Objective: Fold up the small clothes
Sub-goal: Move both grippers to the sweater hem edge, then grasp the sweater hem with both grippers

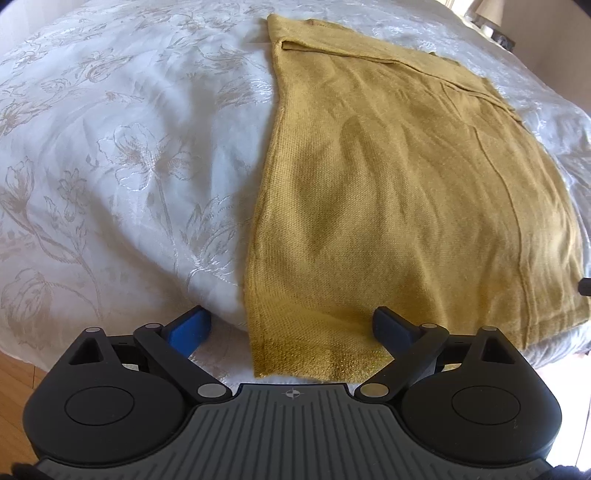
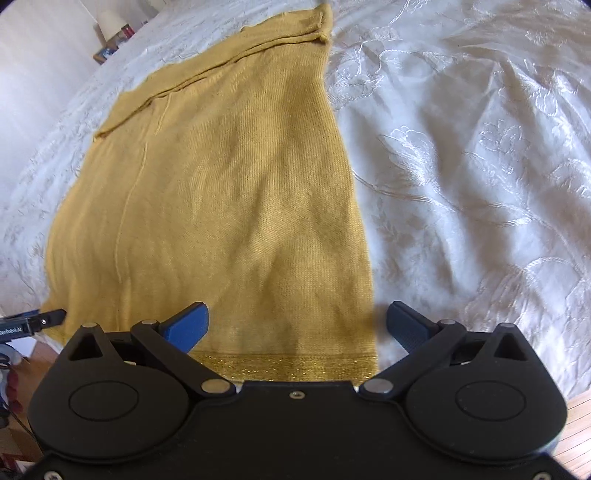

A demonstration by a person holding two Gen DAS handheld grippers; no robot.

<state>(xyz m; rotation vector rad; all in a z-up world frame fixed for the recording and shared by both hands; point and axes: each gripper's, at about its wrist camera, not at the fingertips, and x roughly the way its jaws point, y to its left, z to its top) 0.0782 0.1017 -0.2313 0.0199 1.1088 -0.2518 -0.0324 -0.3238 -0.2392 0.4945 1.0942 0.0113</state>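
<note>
A mustard-yellow knit garment lies flat on a white embroidered bedspread, folded lengthwise with its sleeves tucked at the far end. Its glittery hem hangs at the near bed edge. My left gripper is open, its blue fingers straddling the hem's left corner. In the right wrist view the same garment fills the middle. My right gripper is open around the hem's right corner. The tip of the left gripper shows at the far left of the right wrist view.
The white bedspread spreads wide on both sides of the garment. A lamp and small items stand on a bedside table at the far end. Wooden floor shows below the near bed edge.
</note>
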